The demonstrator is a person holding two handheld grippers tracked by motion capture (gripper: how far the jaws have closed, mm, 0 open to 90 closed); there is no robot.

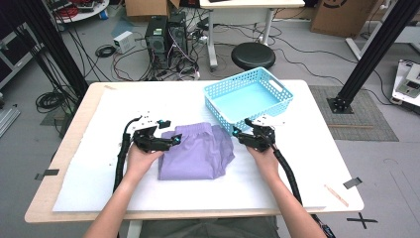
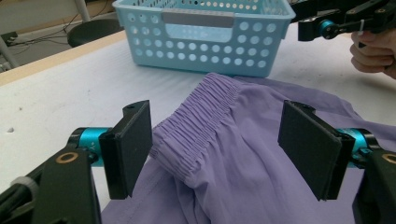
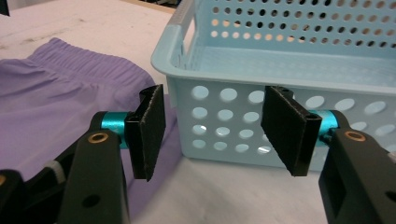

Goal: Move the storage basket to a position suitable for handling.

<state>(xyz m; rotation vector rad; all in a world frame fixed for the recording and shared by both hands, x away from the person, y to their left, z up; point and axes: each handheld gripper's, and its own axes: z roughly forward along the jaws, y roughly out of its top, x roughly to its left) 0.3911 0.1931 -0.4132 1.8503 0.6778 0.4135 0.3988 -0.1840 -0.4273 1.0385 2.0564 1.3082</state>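
A folded purple garment (image 1: 198,151) with an elastic waistband lies at the middle of the table. Behind it to the right stands a light blue perforated basket (image 1: 282,91), with nothing in it. My left gripper (image 1: 170,132) sits at the garment's left edge and is open. In the left gripper view its jaws (image 2: 215,126) straddle the gathered waistband (image 2: 196,126) without pressing on it. My right gripper (image 1: 241,128) is open at the garment's right edge, by the basket's near corner. Between its jaws (image 3: 212,121) there is only the basket wall (image 3: 233,116) farther off.
A white sheet (image 1: 99,163) covers the wooden table (image 1: 59,148). A thin wooden stick (image 1: 336,195) lies near the front right corner. Beyond the far edge are a black stool (image 1: 253,54), computer towers (image 1: 166,37) and loose cables on the floor.
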